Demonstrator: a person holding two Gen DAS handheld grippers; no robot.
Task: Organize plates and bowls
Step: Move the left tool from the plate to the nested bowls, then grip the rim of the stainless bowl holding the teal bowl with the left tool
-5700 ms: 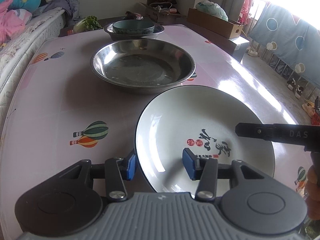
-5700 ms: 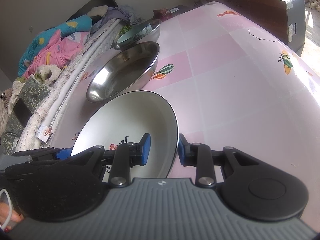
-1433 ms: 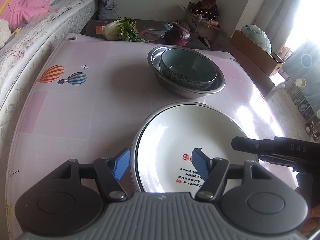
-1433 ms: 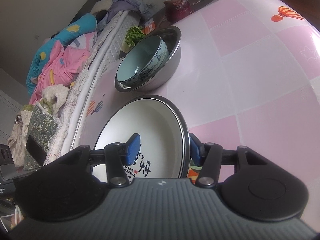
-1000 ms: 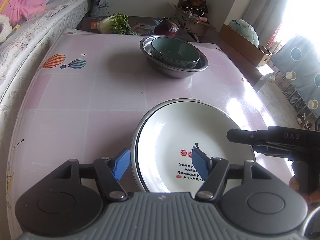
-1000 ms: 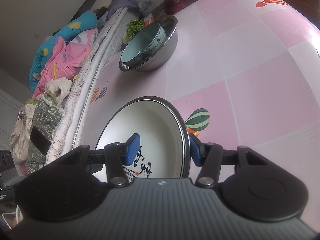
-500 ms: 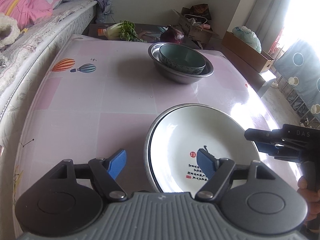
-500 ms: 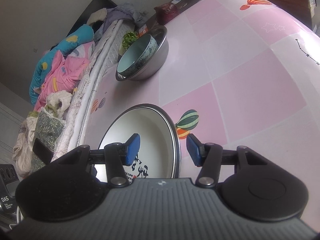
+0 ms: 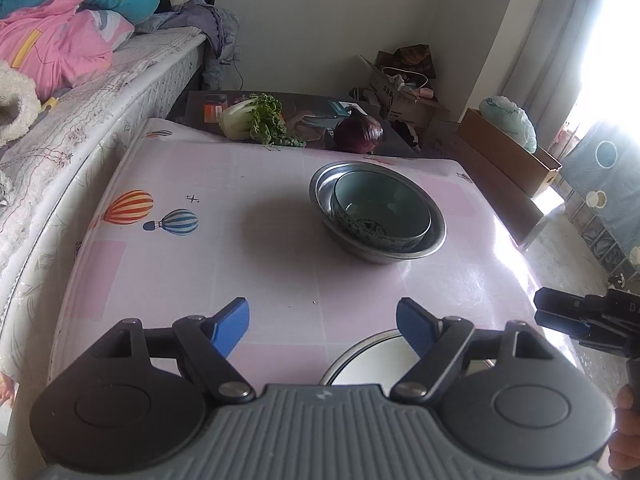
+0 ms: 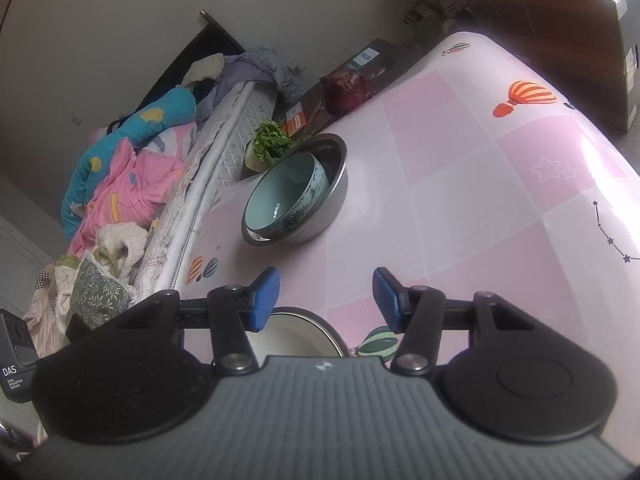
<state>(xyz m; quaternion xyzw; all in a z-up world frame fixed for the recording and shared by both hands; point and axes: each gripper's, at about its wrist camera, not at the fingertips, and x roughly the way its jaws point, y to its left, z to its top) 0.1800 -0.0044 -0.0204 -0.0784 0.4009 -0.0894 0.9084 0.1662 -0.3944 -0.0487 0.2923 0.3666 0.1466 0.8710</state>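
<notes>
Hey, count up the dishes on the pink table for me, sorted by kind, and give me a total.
Steel basins: 2, the far one and the near one's rim under the plate
Ceramic bowls: 1, teal bowl nested in the far basin
Plates: 1, white plate at the near edge, mostly hidden
Total: 4

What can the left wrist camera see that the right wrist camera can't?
Only the left wrist view shows the right gripper from outside, a cardboard box and the bright window. Only the right wrist view shows an orange balloon print and a green balloon print. Both show the blue bowl inside the steel bowl, the leafy greens and the plate's rim.
</notes>
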